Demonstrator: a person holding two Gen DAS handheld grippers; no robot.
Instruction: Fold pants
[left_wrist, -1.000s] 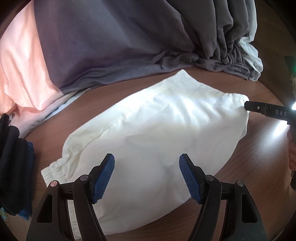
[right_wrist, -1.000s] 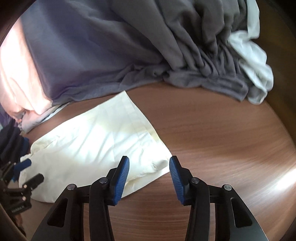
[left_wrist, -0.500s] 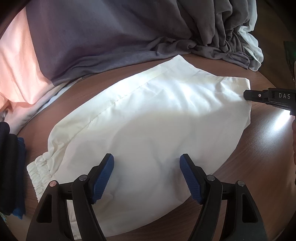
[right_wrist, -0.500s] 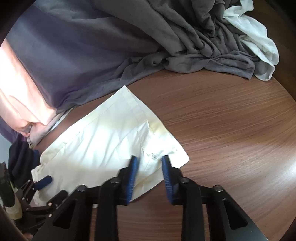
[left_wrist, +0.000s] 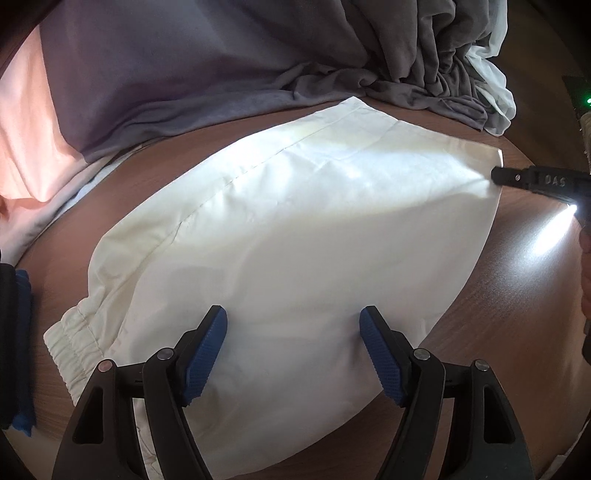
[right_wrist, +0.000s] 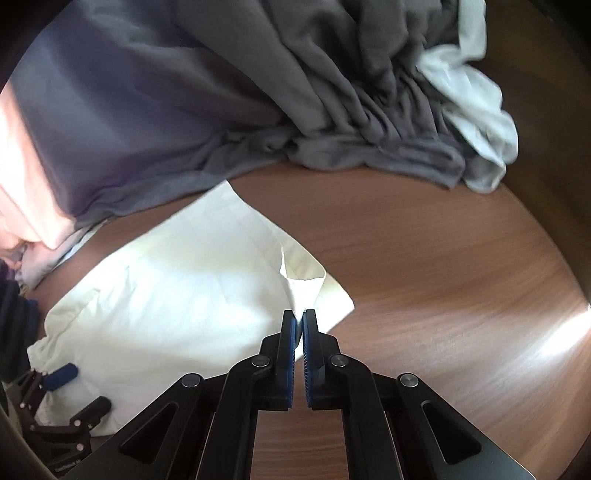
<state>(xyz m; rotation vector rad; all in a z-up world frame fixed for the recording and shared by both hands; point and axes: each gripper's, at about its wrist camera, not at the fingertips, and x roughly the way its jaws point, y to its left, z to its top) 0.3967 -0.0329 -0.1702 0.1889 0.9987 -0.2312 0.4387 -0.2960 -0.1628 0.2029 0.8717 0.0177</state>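
Note:
White pants (left_wrist: 295, 236) lie flat on the brown wooden table, the elastic waistband (left_wrist: 77, 343) at the left. My left gripper (left_wrist: 293, 350) is open, its blue pads just above the near part of the pants. My right gripper (right_wrist: 300, 321) is shut on the hem end of the pants (right_wrist: 184, 295) and lifts a small peak of cloth. It shows at the right in the left wrist view (left_wrist: 496, 176), and the left gripper shows at the lower left of the right wrist view (right_wrist: 59, 380).
A heap of grey cloth (left_wrist: 221, 66) with white cloth (right_wrist: 476, 110) at its right end lies behind the pants. Pink cloth (left_wrist: 26, 147) lies at the far left. A dark folded stack (left_wrist: 14, 332) sits left of the waistband. Bare table (right_wrist: 443, 277) lies to the right.
My right gripper closed from open onto the hem end of the pants and raised the cloth slightly. The left gripper stayed open over the pants, shifting a little.

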